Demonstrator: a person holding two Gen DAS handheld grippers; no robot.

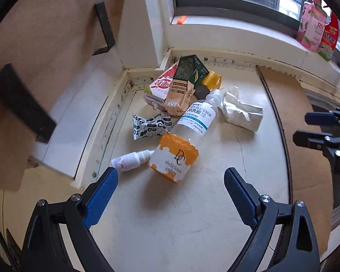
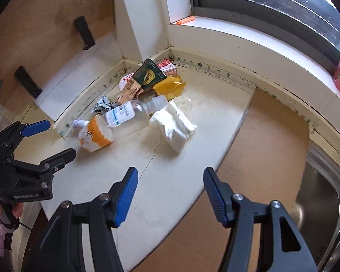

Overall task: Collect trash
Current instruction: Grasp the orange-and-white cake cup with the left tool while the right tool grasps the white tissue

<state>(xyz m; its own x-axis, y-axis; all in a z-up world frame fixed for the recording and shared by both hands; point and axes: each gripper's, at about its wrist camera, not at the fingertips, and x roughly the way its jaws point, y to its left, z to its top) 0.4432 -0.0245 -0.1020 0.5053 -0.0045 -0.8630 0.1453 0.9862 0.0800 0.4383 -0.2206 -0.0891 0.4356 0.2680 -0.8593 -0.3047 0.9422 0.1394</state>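
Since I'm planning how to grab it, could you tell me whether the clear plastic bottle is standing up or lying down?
Lying down. The clear bottle rests on its side on the counter, its cap end toward the window.

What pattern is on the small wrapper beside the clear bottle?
The wrapper is white with black peanut-shaped prints, clearest in the left wrist view.

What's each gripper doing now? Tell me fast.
Left gripper: open, holding nothing.
Right gripper: open, holding nothing.

Cream countertop (image 1: pixel 192 215) cracked, set in a white wall corner (image 1: pixel 136 34). Dark-framed window (image 1: pixel 226 0) above sill (image 2: pixel 238 36), daylight. Steel sink (image 2: pixel 324 192) at right. Brown cardboard sheet (image 2: pixel 260 147).
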